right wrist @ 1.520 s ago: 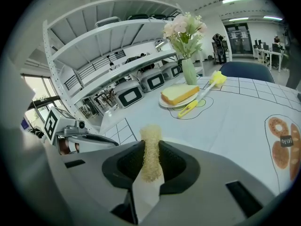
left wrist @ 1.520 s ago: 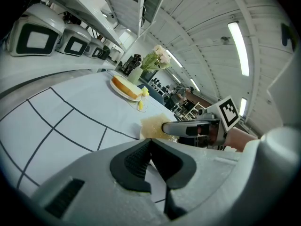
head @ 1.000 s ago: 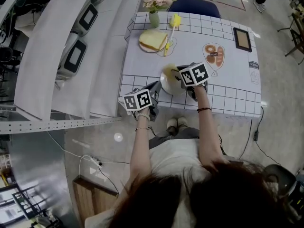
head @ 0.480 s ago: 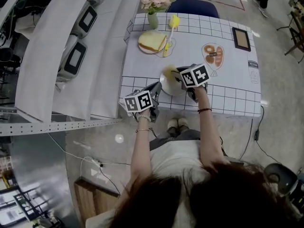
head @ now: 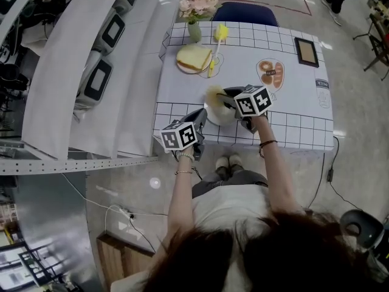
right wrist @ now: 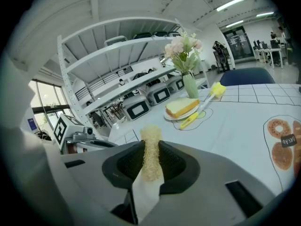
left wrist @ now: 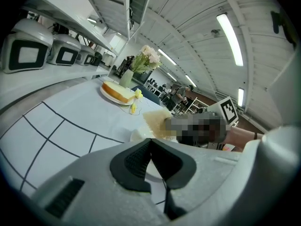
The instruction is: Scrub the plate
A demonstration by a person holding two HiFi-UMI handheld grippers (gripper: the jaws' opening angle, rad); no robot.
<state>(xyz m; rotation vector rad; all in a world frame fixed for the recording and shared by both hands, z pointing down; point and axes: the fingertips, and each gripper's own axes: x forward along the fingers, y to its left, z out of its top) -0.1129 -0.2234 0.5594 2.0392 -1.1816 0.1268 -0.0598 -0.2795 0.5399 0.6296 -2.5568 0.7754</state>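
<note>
Two grippers: one in each hand, both at the near edge of the table (head: 295,105).
Right gripper (right wrist: 151,150): jaws clamped on a sponge (right wrist: 150,136), which stands upright between the pads and sticks out past their tips.
Sponge: yellowish and fibrous; in the head view it rests on the far side of the plate (head: 219,115).
Left gripper (left wrist: 150,145): jaws drawn narrow, pads meeting at the tips, with a white sliver of the plate's near-left rim between them.
Plate: white, flat on the table close to its front edge, between the two grippers.
Table: white cloth with a black grid round its border and printed pictures in the middle.
Bread (head: 194,56): thick slice on a small dish (head: 183,64), well beyond the plate.
Brush (head: 214,44): yellow, lying just right of the dish.
Flowers (head: 198,0): pink, in a green vase at the far edge.
Frame (head: 306,51): dark-edged, lying flat near the far right corner.
Chair (head: 246,11): blue, behind the table.
Shelves (head: 67,72): white, left of the table, holding dark-screened appliances.
</note>
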